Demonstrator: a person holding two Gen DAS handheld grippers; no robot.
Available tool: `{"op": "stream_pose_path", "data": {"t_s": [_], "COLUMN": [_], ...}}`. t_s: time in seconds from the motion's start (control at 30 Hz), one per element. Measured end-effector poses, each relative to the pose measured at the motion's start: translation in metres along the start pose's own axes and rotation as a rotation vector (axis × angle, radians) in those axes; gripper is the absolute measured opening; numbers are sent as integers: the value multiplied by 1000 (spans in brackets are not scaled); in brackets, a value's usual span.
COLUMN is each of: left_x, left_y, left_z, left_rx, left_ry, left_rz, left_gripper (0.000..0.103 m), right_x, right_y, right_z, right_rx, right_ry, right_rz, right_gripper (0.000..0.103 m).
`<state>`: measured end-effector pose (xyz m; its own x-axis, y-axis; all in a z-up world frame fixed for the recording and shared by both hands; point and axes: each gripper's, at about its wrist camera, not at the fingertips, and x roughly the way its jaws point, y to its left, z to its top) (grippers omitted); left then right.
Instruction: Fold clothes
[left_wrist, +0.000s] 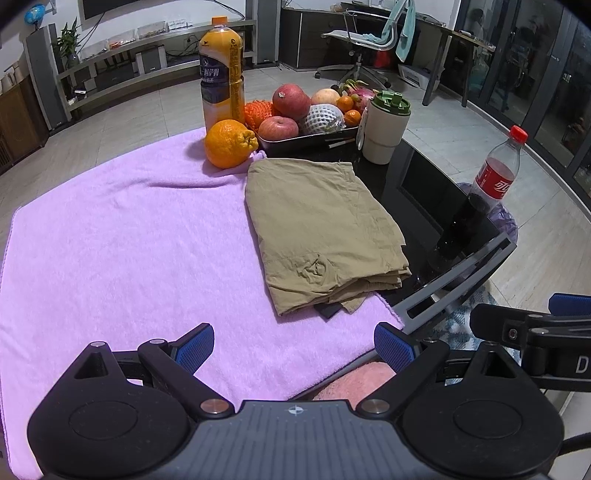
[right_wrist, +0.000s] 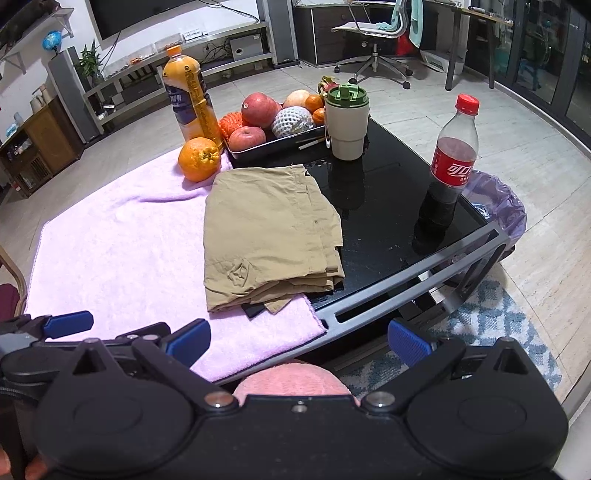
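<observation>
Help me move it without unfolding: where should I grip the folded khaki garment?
Grip the folded khaki garment by its near edge, where the layers stack, coming low from the near side. The open right gripper already faces it; pinching all layers probably keeps the fold.

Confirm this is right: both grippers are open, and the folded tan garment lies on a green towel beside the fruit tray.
Wrong colour: the towel is pink-purple, as the left wrist view shows. The rest holds: folded tan garment, fruit tray, left gripper and right gripper open.

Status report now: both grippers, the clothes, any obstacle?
Left gripper open, right gripper open, both empty. Khaki garment folded on pink towel. Orange touches its far corner.
</observation>
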<state>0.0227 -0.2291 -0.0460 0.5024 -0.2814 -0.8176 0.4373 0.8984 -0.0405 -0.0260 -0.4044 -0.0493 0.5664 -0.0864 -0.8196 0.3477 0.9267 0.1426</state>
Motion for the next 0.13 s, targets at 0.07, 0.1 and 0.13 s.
{"op": "stream_pose_path", "data": {"t_s": [0.07, 0.1, 0.13], "left_x": [0, 0, 0], "left_y": [-1, -2, -2], "left_z": [0, 0, 1], "left_rx": [4, 6, 9], "left_ry": [-4, -7, -9], "left_rz": [2, 3, 4], "left_gripper": [94, 94, 94], "right_x": [1, 1, 2], "right_y": [-1, -2, -2], "right_z": [0, 0, 0], "right_rx": [2, 3, 4], "right_ry": [1, 2, 2], "right_rz": [2, 3, 4], "right_gripper": [103, 103, 103]}}
